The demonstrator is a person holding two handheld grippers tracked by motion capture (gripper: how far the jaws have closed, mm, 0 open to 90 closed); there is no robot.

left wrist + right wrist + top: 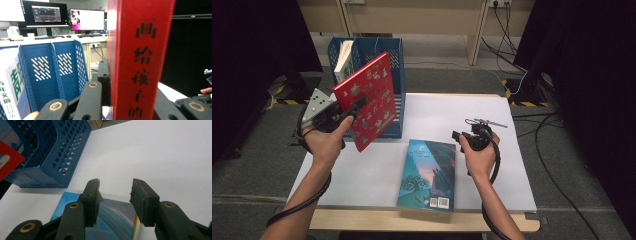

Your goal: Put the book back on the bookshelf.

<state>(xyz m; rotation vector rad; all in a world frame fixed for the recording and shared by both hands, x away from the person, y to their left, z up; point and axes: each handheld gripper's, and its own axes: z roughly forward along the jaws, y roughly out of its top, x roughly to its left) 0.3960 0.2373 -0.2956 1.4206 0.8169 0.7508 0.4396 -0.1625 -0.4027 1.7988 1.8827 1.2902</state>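
Observation:
My left gripper (pixel 356 107) is shut on a red picture book (pixel 371 97) and holds it tilted in the air in front of the blue file rack (pixel 384 55). In the left gripper view the book's red spine (pixel 140 62) with black characters stands upright between the jaws of the left gripper (pixel 132 87). A book with a blue-green cover (pixel 429 172) lies flat on the table. My right gripper (pixel 458 135) hovers open at that book's far right corner. In the right gripper view the right gripper (pixel 115 187) has nothing between its jaws, and the blue cover (pixel 112 220) lies beneath them.
A white and green book (pixel 343 60) stands in the rack's left slot (pixel 57 70). The white table top (pixel 502 165) stretches to the right of the flat book. Cables lie on the floor at the right. Desks with monitors (pixel 86 18) stand behind the rack.

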